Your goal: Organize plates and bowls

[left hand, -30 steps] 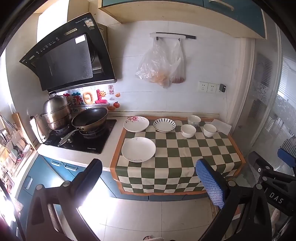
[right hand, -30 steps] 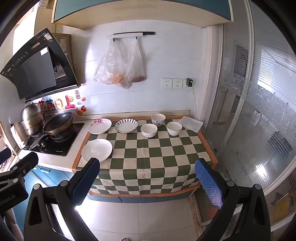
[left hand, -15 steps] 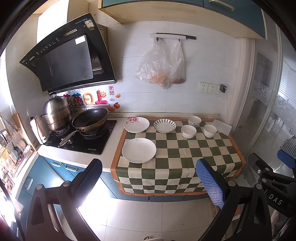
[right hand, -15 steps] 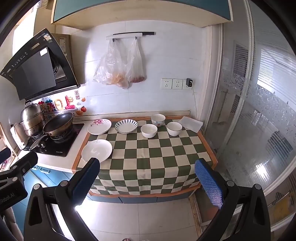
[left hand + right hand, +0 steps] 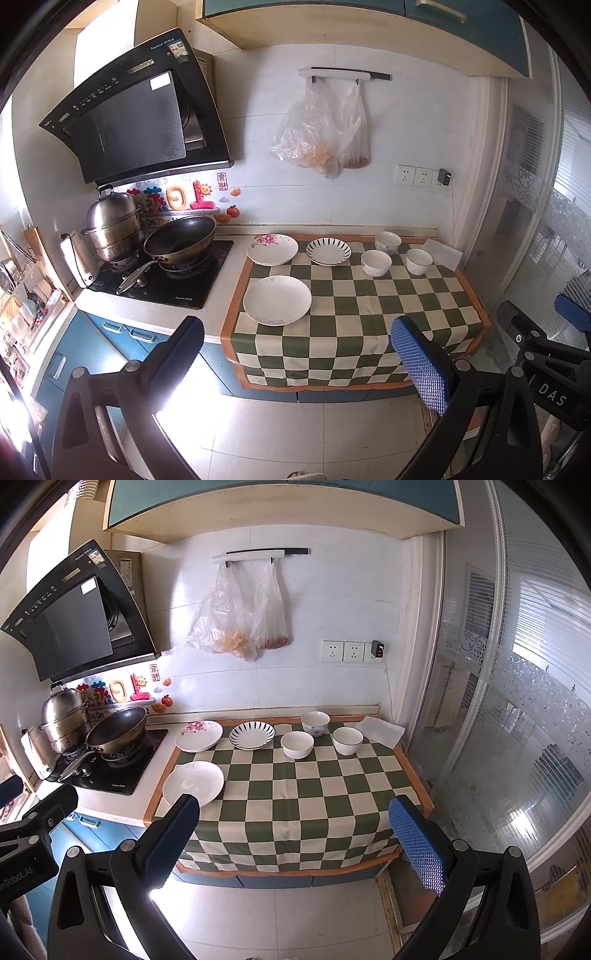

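Left wrist view: left gripper (image 5: 295, 363) gapes wide and empty, well short of the white plate (image 5: 277, 300) on the checkered cloth (image 5: 369, 314). Right gripper (image 5: 295, 843) gapes too; its view alone shows frosted glass (image 5: 517, 720).

Left gripper (image 5: 295, 354) agape, empty, well short of checkered cloth (image 5: 354, 314). Three plates (image 5: 277, 300) left, three bowls (image 5: 376, 263) rear right. Wok (image 5: 181, 240) on stove.
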Action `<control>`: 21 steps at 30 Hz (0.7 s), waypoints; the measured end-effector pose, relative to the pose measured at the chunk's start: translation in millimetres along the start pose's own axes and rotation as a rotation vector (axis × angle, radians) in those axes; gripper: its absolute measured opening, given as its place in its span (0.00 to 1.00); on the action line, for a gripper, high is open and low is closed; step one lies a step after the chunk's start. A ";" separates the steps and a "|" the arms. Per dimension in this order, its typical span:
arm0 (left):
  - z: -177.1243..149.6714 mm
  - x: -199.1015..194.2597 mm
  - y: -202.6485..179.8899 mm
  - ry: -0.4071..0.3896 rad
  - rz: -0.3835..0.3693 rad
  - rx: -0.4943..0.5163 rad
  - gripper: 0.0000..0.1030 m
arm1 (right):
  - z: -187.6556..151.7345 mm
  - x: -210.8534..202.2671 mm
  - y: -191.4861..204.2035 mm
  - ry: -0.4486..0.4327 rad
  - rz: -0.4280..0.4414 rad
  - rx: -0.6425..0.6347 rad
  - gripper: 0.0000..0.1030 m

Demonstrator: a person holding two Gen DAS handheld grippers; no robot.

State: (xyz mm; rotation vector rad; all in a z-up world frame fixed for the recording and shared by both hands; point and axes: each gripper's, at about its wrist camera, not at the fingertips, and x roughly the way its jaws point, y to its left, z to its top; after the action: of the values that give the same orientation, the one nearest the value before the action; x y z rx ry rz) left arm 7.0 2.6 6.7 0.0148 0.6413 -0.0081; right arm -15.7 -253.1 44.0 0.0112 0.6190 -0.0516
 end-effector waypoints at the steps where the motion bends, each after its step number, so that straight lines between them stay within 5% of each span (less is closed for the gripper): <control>1: 1.0 0.1 0.4 -0.001 -0.001 -0.002 1.00 | -0.1 -1.0 -0.3 -0.002 0.001 0.000 1.00; 21: 4.1 -6.9 -2.4 -0.008 -0.025 -0.012 1.00 | 3.5 -4.7 1.2 -0.013 -0.001 -0.002 1.00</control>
State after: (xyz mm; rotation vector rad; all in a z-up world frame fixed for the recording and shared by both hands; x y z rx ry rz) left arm 3.9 0.1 14.1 -0.0051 0.6337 -0.0287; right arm -17.4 -251.8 49.5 0.0081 0.6064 -0.0520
